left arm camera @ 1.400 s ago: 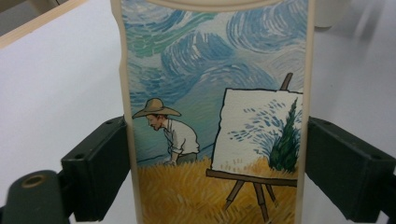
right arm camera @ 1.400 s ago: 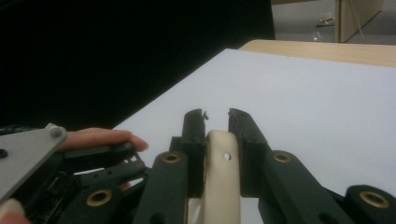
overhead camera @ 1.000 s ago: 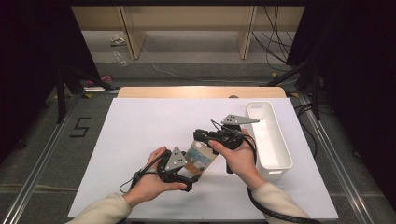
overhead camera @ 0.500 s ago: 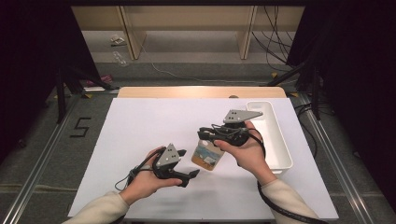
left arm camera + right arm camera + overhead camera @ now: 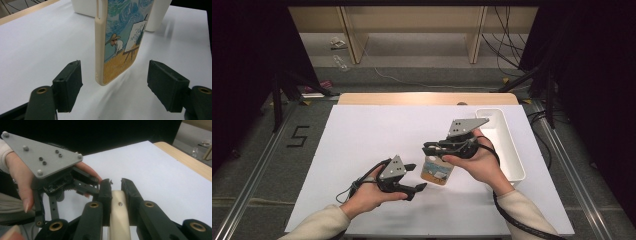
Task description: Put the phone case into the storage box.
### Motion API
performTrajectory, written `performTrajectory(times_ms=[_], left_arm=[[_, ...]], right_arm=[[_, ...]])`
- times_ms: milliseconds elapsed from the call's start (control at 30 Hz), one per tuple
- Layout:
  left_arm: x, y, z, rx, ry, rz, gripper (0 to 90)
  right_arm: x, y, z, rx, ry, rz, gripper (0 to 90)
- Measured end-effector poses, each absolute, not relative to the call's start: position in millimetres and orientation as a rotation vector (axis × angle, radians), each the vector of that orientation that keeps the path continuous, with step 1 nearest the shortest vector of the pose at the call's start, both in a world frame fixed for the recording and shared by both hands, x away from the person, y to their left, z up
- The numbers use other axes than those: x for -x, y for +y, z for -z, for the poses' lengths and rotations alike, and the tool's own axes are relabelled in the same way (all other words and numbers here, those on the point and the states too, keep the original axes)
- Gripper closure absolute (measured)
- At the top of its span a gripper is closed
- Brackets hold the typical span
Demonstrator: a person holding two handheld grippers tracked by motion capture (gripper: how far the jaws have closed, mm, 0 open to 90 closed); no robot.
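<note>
Left gripper view: phone case (image 5: 117,40) hanging between the closing, untouching left tool (image 5: 113,86), clamped by right tool (image 5: 436,149).

Both forearms wear pale cream sleeves ending at the wrists; the left gripper (image 5: 409,176) is black, with a grey three-cornered plate on top and a thin black cable looping off at its near left; the right gripper (image 5: 430,148) is black too, its grey plate carrying dark screws and pale rivets at the corners, and a thick black cable trails from it toward the near right; the jaws are matte black blocks on arms with brass-coloured pivot bushings; small gears show under one plate.
</note>
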State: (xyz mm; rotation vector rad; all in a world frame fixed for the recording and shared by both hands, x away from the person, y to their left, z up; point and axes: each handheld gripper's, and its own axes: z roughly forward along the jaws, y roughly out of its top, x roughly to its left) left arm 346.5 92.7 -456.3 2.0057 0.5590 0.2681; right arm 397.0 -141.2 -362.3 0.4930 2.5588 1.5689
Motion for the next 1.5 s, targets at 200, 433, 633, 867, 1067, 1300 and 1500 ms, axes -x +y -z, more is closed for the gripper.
performTrajectory(times_ms=[200, 433, 633, 867, 1067, 1300, 1500], left_arm=[[-349, 91, 458, -2.005, 0.543, -0.249, 33.4], [-354, 88, 463, -2.021, 0.528, -0.235, 38.1], [-359, 89, 466, -2.034, 0.529, -0.213, 42.3], [-362, 85, 468, -2.045, 0.500, -0.205, 47.7], [-365, 83, 468, -2.031, 0.501, -0.190, 59.2], [-364, 84, 466, -2.037, 0.484, -0.213, 67.7], [-363, 85, 464, -2.050, 0.486, -0.220, 76.4]], right_arm=[[-396, -139, 363, -0.476, 2.580, -1.555, 80.0], [-395, -137, 363, -0.462, 2.590, -1.556, 80.0], [-395, -136, 361, -0.463, 2.593, -1.567, 80.0], [-394, -136, 361, -0.457, 2.599, -1.573, 80.0], [-394, -136, 361, -0.466, 2.594, -1.589, 80.1], [-394, -136, 361, -0.469, 2.592, -1.601, 80.1], [-395, -137, 362, -0.471, 2.591, -1.635, 80.0]])
